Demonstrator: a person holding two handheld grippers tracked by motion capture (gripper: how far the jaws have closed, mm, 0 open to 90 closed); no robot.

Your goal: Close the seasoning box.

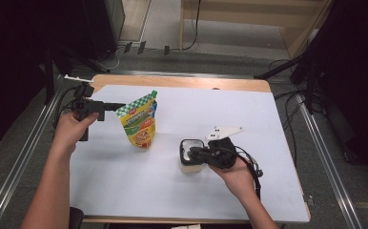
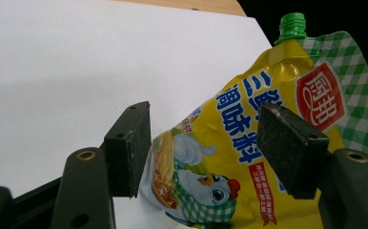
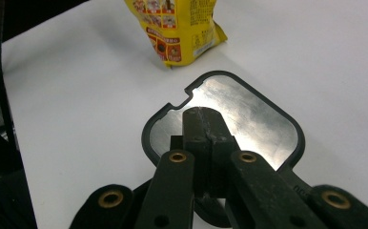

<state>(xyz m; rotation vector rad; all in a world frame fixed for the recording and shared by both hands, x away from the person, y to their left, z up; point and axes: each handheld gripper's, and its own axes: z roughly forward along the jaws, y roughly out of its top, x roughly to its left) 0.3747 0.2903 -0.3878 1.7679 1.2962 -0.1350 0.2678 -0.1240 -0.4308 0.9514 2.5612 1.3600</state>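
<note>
The left tongs (image 2: 203,143) stood spread, their flat, gritty black pads either side of a glossy yellow pouch (image 2: 249,143) without pressing it. The pouch was soft and crinkled, with a green-checked top edge, a ribbed green screw cap (image 2: 292,26), a red badge and a cartoon chicken. The right tongs (image 3: 203,126) were pressed together, tips over a small tub (image 1: 189,157) just ahead of them; its dull silvery foil lid (image 3: 249,114) had rounded corners and a dark rim. Both stood on the smooth white table (image 1: 249,114), the pouch beyond the tub.
</note>
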